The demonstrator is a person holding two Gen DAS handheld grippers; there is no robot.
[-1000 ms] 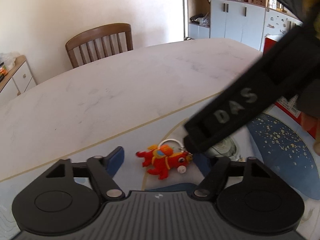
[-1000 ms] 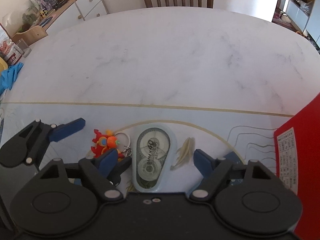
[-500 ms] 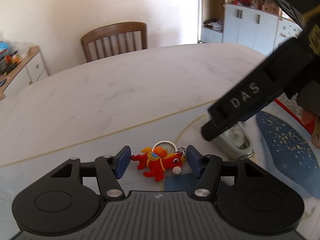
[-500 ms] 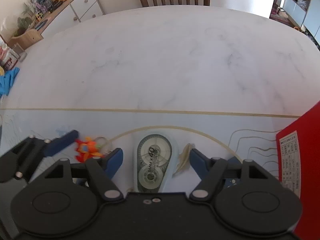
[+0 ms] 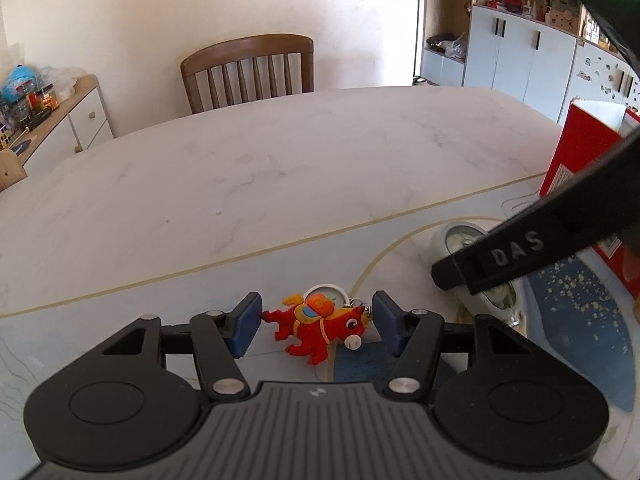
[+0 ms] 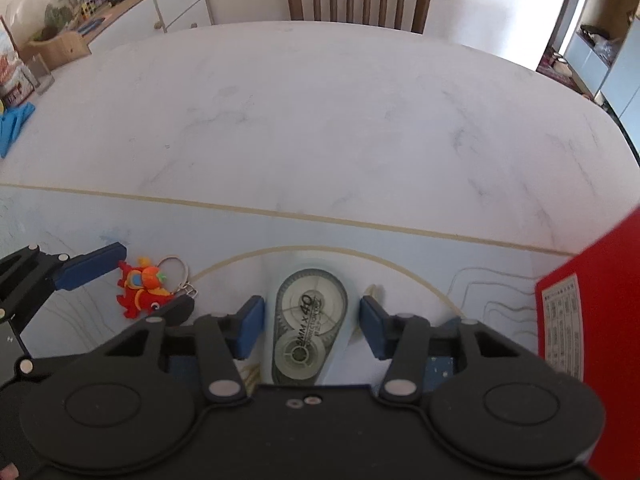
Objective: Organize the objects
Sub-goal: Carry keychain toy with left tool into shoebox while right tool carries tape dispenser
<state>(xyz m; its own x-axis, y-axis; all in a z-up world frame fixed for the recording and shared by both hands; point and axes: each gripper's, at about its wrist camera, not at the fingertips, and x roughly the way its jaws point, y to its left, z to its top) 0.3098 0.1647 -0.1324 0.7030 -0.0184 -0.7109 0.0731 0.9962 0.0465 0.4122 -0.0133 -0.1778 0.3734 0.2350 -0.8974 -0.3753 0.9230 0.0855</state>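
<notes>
White marble-look table (image 6: 320, 120) carries a pale blue printed mat (image 6: 100, 220) with a gold border line along the near half. Tall red cardboard box (image 6: 592, 320) stands at 3 o'clock in the right wrist view, well apart from the small items.

Change since a second ago, right side: the right gripper (image 6: 312, 326) had its blue pads standing wide of the pale blue-and-grey correction tape dispenser (image 6: 308, 316); now they sit close on either flank of it. Jaws closing at this moment, dispenser between them. A thin gap shows on both sides, so no contact yet; not gripping. Dispenser lies flat on the mat, long axis running 12 to 6 o'clock, at the view's lower centre.

Change, left side: the left gripper (image 5: 316, 326) was wider and offset, with the red-and-orange rubber horse keychain (image 5: 320, 326) ahead of the pads. It has narrowed and now brackets the keychain. The 9 o'clock pad appears to touch the tail; the 3 o'clock pad sits just beside the nose and metal ring. Firm pinch or not: cannot tell. Keychain lies on the mat, at 9 o'clock from the dispenser, near but apart.

Judgement: both hands are at the grasp step simultaneously, one item each. Neither item lifted. Sorting proper has barely begun; the red box is a plausible destination, unconfirmed.
</notes>
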